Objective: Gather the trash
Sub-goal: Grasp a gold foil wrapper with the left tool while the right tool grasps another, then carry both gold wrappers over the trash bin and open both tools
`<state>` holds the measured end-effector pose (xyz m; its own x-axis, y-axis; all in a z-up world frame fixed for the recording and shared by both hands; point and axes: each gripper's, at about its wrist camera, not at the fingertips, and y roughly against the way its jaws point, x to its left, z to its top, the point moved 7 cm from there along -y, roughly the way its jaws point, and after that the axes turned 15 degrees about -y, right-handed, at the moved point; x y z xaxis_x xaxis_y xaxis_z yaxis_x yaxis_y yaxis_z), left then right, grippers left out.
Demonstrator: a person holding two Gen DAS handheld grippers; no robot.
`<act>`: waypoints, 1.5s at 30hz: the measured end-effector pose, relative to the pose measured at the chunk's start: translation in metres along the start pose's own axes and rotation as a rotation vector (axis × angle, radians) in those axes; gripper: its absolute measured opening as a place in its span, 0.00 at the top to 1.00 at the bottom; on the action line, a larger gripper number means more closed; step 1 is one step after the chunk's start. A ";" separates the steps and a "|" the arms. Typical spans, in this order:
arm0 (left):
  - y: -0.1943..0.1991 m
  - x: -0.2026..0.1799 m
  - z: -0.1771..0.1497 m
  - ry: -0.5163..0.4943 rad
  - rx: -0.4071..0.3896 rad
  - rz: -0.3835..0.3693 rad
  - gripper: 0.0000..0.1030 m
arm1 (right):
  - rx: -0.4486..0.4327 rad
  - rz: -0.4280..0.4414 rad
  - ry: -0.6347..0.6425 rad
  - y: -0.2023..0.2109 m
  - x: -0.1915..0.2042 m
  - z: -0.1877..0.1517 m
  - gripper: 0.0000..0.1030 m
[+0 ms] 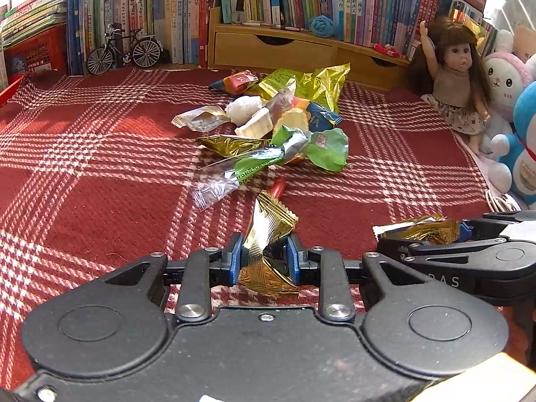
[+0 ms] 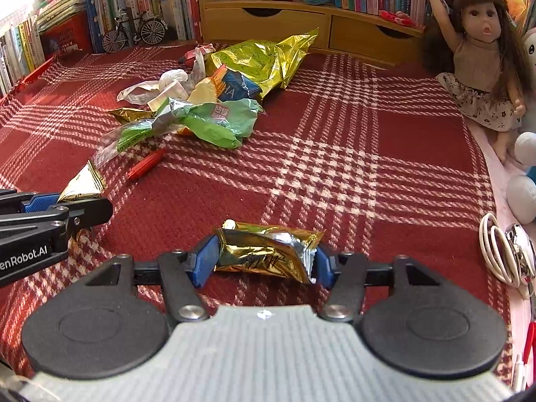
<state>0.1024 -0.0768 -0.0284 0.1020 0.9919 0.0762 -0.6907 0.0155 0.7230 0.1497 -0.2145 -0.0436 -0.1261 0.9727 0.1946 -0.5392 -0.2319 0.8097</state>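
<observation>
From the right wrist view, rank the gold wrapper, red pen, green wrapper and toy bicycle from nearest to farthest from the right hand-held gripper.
1. Gold wrapper, between the right hand-held gripper fingers.
2. Red pen, left, on the cloth.
3. Green wrapper, in the pile.
4. Toy bicycle, far left by the books.

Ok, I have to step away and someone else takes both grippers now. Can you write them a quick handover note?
Left claw: shut on a gold wrapper, pinched upright off the red plaid cloth.
Right claw: its pads are at both ends of a second gold wrapper that lies flat on the cloth; a firm grip is not certain.
Done: nothing binned that I can see; no bin in view.
Left: the wrapper pile further back and the red pen near it.
</observation>
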 end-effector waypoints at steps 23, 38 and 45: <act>0.034 0.012 -0.025 0.074 -0.014 0.007 0.75 | -0.062 0.069 -0.132 0.035 0.006 -0.003 0.78; 0.132 0.044 -0.105 0.123 -0.020 0.084 0.75 | -0.073 0.133 -0.083 0.096 0.066 -0.069 0.78; 0.187 0.066 -0.169 0.151 0.033 0.128 0.75 | -0.029 0.188 -0.043 0.122 0.110 -0.122 0.78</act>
<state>-0.1409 0.0127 -0.0038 -0.0957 0.9932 0.0666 -0.6670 -0.1137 0.7364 -0.0315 -0.1359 0.0089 -0.1913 0.9110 0.3653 -0.5337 -0.4089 0.7403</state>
